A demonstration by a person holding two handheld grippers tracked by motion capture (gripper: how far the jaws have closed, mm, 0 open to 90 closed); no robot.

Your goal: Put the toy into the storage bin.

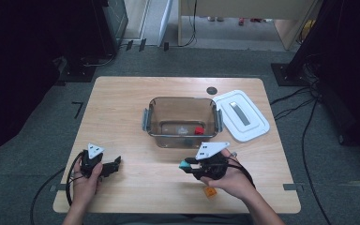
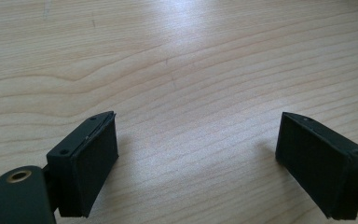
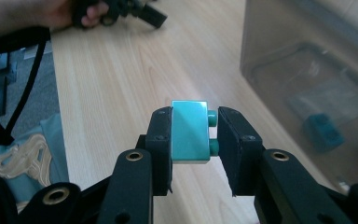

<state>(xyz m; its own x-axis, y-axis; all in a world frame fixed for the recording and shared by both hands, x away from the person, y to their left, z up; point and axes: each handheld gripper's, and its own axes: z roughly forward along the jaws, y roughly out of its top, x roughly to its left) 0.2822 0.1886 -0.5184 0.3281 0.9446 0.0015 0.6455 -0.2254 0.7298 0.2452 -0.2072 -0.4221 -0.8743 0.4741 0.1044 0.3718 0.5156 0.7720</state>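
Tongs in your right hand (image 3: 195, 133) are closed partway on a teal toy brick (image 3: 191, 131), its two studs pressed against one pad and its flat face against the other; in the high view that brick (image 1: 184, 164) sits just left of your right hand, below the centre of the frame, above the tabletop (image 1: 122, 103). Your left tongs (image 2: 198, 158) stand wide apart with nothing between the pads, bare wood under them; in the high view they (image 1: 115, 165) lie at the lower left. A clear container (image 1: 182, 121) stands open at the centre of the frame, a red brick (image 1: 199, 131) and another teal brick (image 3: 324, 131) inside it. Its white lid (image 1: 240, 115) lies just to its right. A small orange piece (image 1: 210, 192) rests by your right wrist.
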